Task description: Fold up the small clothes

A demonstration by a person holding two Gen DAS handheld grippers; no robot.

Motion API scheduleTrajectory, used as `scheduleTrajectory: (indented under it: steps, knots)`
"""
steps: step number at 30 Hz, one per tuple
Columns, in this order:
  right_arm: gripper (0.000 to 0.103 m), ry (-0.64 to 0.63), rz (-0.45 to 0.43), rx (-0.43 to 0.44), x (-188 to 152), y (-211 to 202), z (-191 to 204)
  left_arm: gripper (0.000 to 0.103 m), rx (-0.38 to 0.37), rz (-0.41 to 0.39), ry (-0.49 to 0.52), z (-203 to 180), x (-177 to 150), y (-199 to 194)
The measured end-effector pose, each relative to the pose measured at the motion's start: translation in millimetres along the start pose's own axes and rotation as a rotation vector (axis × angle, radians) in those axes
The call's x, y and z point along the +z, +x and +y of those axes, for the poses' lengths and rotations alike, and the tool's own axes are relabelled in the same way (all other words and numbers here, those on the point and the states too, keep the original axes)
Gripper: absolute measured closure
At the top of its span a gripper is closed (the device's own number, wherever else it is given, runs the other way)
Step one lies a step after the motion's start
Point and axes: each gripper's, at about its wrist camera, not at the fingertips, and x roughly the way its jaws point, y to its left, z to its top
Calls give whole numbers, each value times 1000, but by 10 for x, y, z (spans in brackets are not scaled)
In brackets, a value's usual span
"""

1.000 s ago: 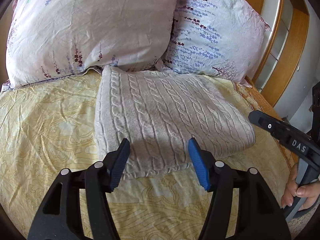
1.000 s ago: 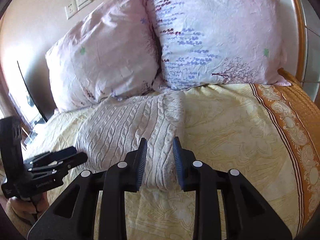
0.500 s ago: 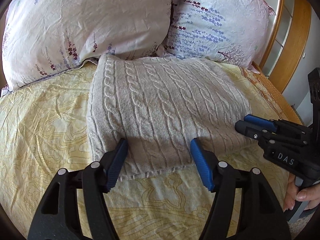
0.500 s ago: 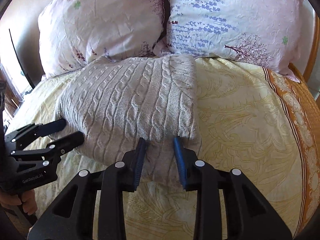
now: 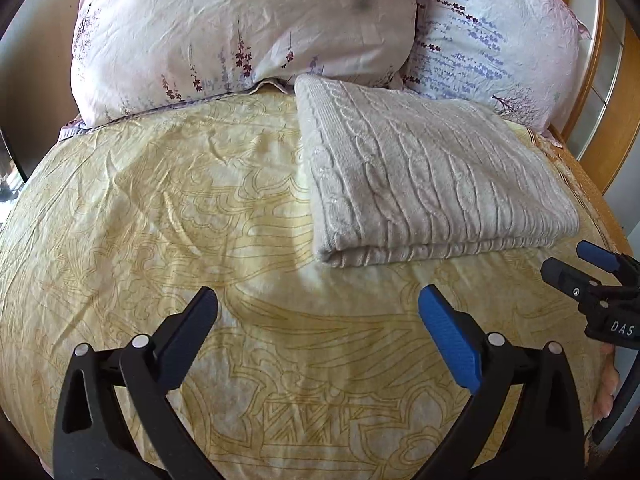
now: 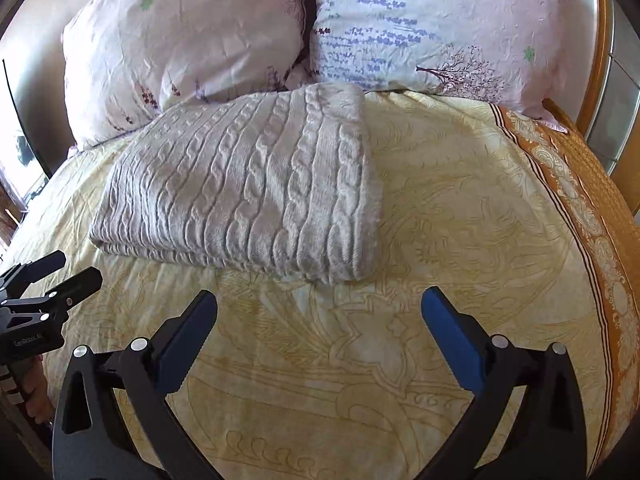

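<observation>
The far edge of the folded sweater [image 5: 432,172] lies against the pillows [image 5: 240,28]; whether it tucks beneath them cannot be determined. The right claw [image 5: 576,270] is cut off by the frame edge in the left wrist view. The hand [image 6: 34,396] holding the left claw [image 6: 60,274] is mostly hidden.

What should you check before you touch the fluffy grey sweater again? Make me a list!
1. Folded grey cable-knit sweater lies flat on the yellow patterned bedsheet: ok.
2. Left hand-held gripper open, holding nothing: ok.
3. Right hand-held gripper open, holding nothing: ok.
4. Both hand-held grippers apart from the sweater: ok.
5. Sweater's edges lined up neatly: near edge ok, far edge cannot tell.
6. Sweater's far corner touches the pink floral pillows: cannot tell.
</observation>
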Motion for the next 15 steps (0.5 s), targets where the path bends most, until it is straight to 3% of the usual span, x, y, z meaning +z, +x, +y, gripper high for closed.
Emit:
scheduleTrajectory:
  steps: [6,15]
  knots:
    - [1,-13,64,-58,-9,159,94,2,36,47,24,-45,-11,84]
    - [1,4,64,-66,-5,166,91,2,57,56,41,-70,-15,107]
